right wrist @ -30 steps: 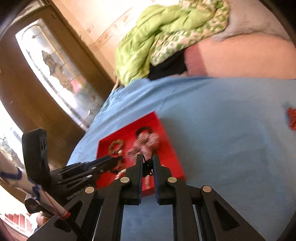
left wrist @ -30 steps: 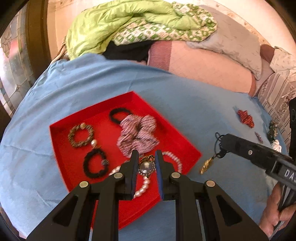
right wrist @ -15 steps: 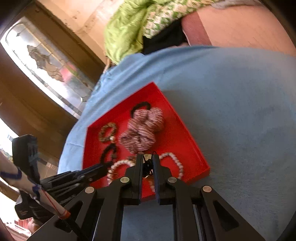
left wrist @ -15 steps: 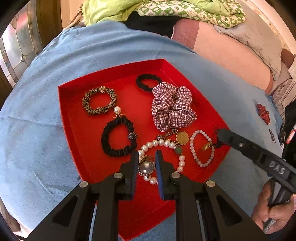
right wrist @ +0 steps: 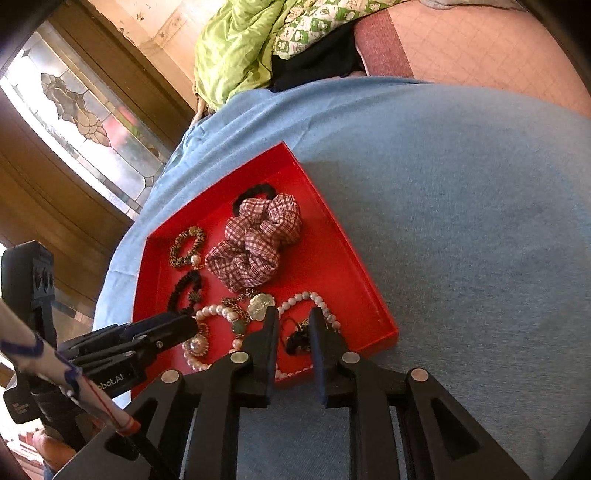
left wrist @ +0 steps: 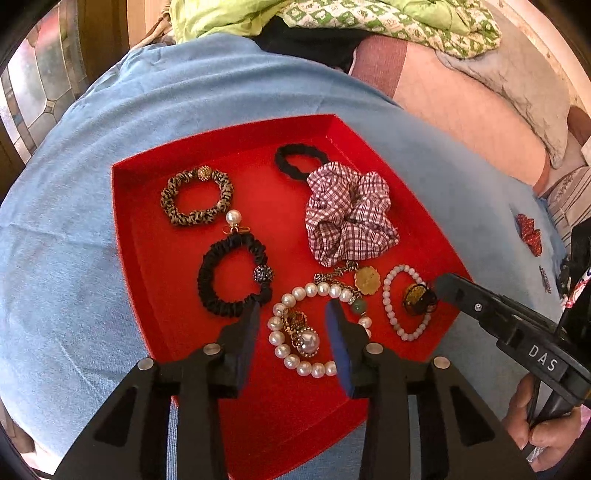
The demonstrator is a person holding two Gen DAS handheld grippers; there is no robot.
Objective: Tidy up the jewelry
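A red tray (left wrist: 192,362) (right wrist: 354,266) lies on the blue cloth and holds several hair ties and jewelry pieces. My left gripper (left wrist: 293,312) is open above the tray's near part. A gold ring with a large pearl (left wrist: 304,338) lies between its fingers, on a pearl bracelet (left wrist: 295,363). My right gripper (right wrist: 293,319) is open over the tray's near right corner. A small gold and black piece (right wrist: 299,338) (left wrist: 417,299) lies between its fingers, inside a pale bead bracelet (left wrist: 397,317).
The tray also holds a checked scrunchie (left wrist: 349,214), a leopard hair tie (left wrist: 195,197), two black hair ties (left wrist: 229,277) and a gold pendant (left wrist: 367,280). A red piece (left wrist: 530,232) lies on the cloth at right. Bedding (left wrist: 369,22) is piled behind.
Both grippers have opened. The pearl ring dropped from the left one and the gold and black piece from the right one, both into the tray.
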